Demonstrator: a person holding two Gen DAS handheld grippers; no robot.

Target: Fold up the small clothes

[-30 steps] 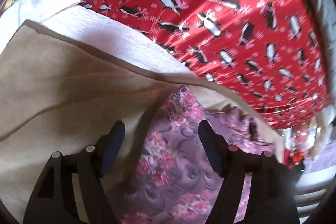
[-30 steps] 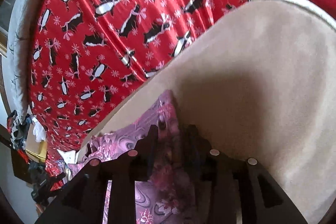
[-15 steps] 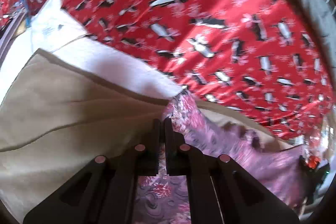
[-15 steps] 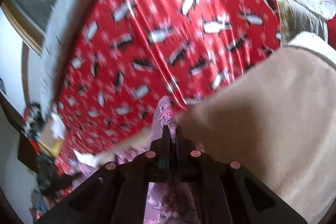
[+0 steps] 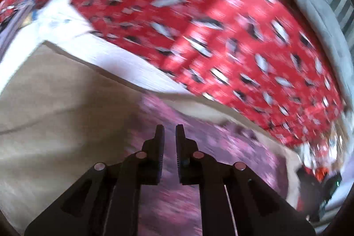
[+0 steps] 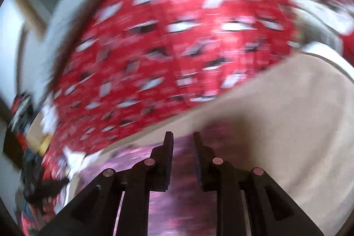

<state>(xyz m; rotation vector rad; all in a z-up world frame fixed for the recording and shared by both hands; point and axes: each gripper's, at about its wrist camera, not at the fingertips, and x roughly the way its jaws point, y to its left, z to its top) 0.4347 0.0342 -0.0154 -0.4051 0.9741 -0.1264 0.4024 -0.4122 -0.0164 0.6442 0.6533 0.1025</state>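
A red penguin-print cover (image 5: 221,21) fills the far side, all blurred. On it lies a beige blanket (image 5: 55,107), and the purple floral garment (image 5: 232,147) sits on the blanket's near edge, spreading under both tools. The left gripper (image 5: 170,132) has just been opening; its jaws stand a narrow gap apart, nothing between them. The right gripper (image 6: 182,138) has also just been opening, a little wider, empty over the garment (image 6: 181,202).

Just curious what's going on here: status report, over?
Left gripper, right gripper: jaws just opening, slightly apart. Purple floral garment below them, apparently unpinched. Nothing blocking.
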